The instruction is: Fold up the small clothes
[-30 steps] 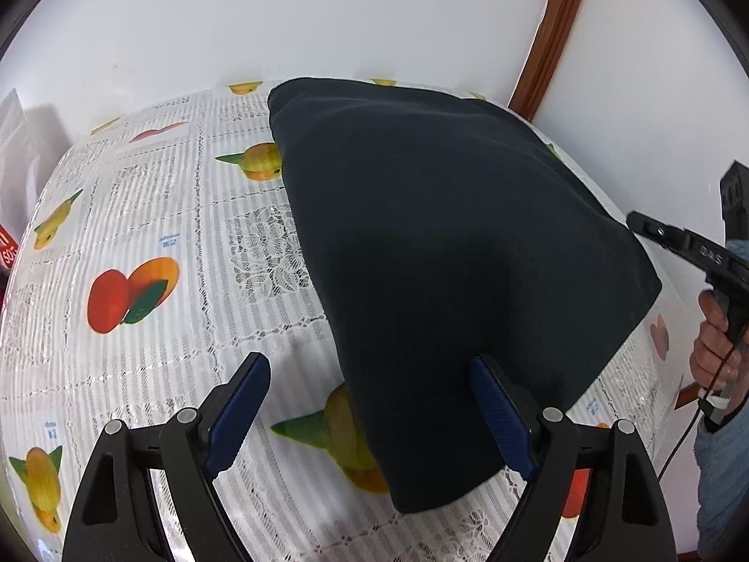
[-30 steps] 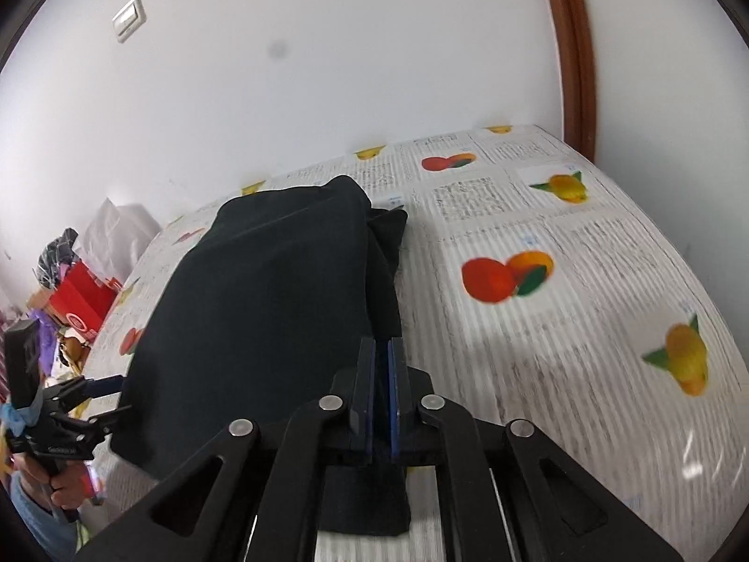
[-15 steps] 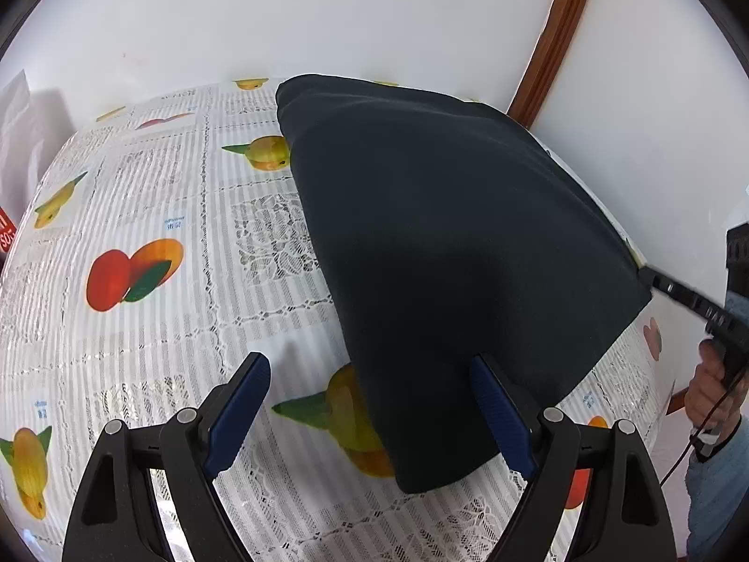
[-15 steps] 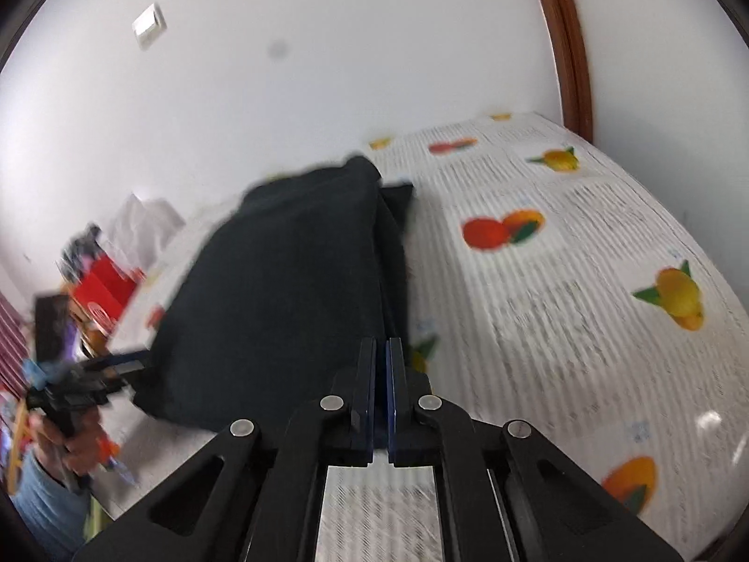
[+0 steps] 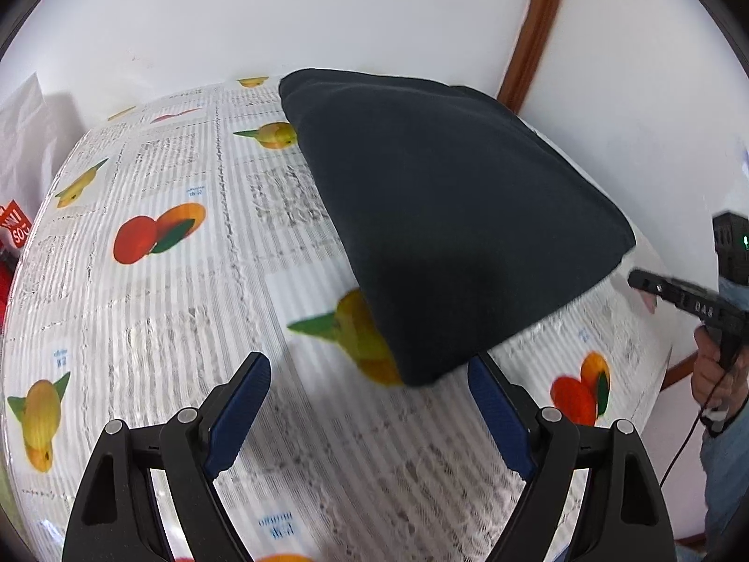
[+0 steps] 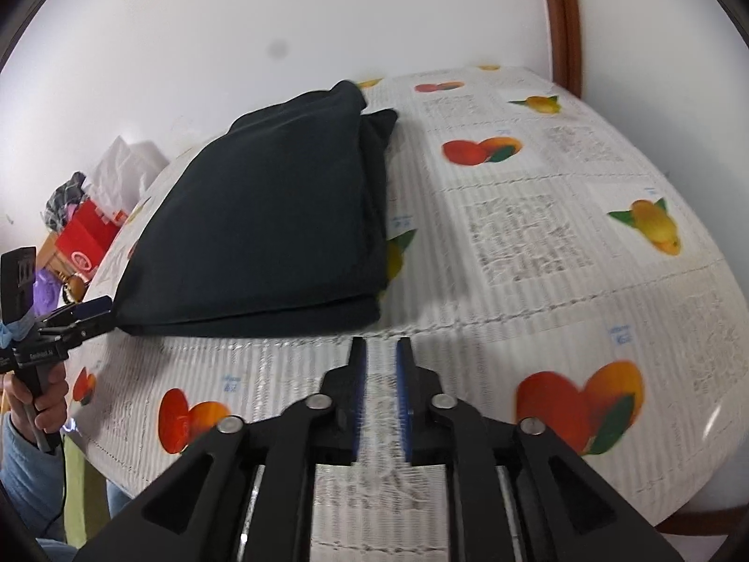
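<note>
Angling both grippers down over the bench (image 6: pixel 538 281), we note the folded dark garment (image 5: pixel 444 215) lying on it. Left gripper (image 5: pixel 370 374): fingers wide, empty. Right gripper (image 6: pixel 380 351): fingers just parted narrowly, holding nothing.

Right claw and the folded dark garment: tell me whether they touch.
Apart. The right wrist view shows the right claw, slightly open with nothing between its pads, and bare tablecloth between it and the folded dark garment.

Little is reading clearly. A red bag (image 5: pixel 14 229) at the left edge is showing white letters, partly cut off: "NI" over "SO". The right gripper's body (image 5: pixel 702 306) is showing small print, roughly "DAS". Blue marks on the tablecloth (image 5: pixel 281 527) are staying illegible.
</note>
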A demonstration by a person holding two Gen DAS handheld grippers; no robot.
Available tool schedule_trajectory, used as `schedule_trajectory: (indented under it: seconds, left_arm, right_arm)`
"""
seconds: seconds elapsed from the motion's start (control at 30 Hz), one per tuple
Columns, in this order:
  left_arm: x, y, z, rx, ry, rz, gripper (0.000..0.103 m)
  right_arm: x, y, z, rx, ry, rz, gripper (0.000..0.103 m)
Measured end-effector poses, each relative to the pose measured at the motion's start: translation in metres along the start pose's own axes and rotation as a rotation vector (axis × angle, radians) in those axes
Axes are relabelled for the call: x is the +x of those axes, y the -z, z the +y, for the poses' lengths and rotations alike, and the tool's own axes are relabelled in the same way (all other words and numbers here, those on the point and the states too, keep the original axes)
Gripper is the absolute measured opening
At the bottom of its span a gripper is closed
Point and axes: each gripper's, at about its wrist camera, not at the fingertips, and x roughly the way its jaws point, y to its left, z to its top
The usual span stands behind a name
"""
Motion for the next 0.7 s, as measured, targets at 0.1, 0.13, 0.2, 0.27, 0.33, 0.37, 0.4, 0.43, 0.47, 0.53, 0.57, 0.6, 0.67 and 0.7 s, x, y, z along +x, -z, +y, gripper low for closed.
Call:
schedule_trajectory:
  seconds: [0.1,0.13,0.2,0.27,0.33,0.37,0.4,0.43,0.47,0.53,0.57,0.6,0.67,0.7]
  left_arm:
    - [0.005,0.002,-0.006,0.019,-0.017,0.006,0.077]
    - [0.008,0.001,-0.008,0.019,-0.021,0.012,0.073]
    - [0.015,-0.002,-0.009,0.007,-0.013,0.022,0.065]
    - [0.020,-0.005,-0.010,-0.008,-0.005,0.027,0.053]
    - [0.022,-0.009,-0.010,-0.015,0.003,0.019,0.042]
    - [0.023,-0.011,-0.010,-0.022,0.021,0.021,0.034]
    - [0.025,-0.013,-0.010,-0.026,0.034,0.023,0.030]
    - [0.026,-0.015,-0.010,-0.027,0.041,0.024,0.024]
    - [0.028,-0.017,-0.011,-0.024,0.041,0.025,0.021]
    - [0.031,-0.022,-0.012,-0.016,0.024,0.018,0.020]
    - [0.032,-0.025,-0.011,-0.016,0.019,0.013,0.018]
    - [0.033,-0.028,-0.010,-0.020,0.021,0.010,0.018]
    - [0.035,-0.034,-0.005,-0.030,0.024,0.009,0.018]
    - [0.035,-0.035,-0.003,-0.034,0.023,0.008,0.018]
  right_arm:
    - [0.009,-0.002,0.009,-0.018,-0.007,-0.016,0.028]
    - [0.012,-0.004,0.011,-0.021,0.003,-0.021,0.028]
    - [0.018,-0.008,0.014,-0.021,0.017,-0.032,0.028]
    - [0.024,-0.013,0.017,-0.026,0.025,-0.030,0.027]
    - [0.027,-0.016,0.019,-0.027,0.030,-0.038,0.024]
    - [0.027,-0.018,0.020,-0.029,0.029,-0.047,0.022]
    - [0.028,-0.019,0.021,-0.034,0.032,-0.053,0.020]
    - [0.029,-0.020,0.023,-0.038,0.033,-0.057,0.018]
    - [0.030,-0.021,0.023,-0.041,0.032,-0.059,0.017]
    - [0.033,-0.026,0.022,-0.038,0.026,-0.062,0.015]
    - [0.035,-0.029,0.020,-0.029,0.019,-0.062,0.015]
    - [0.037,-0.033,0.019,-0.020,0.014,-0.061,0.014]
    - [0.043,-0.040,0.018,-0.007,0.010,-0.061,0.013]
    - [0.046,-0.043,0.018,-0.006,0.008,-0.060,0.013]
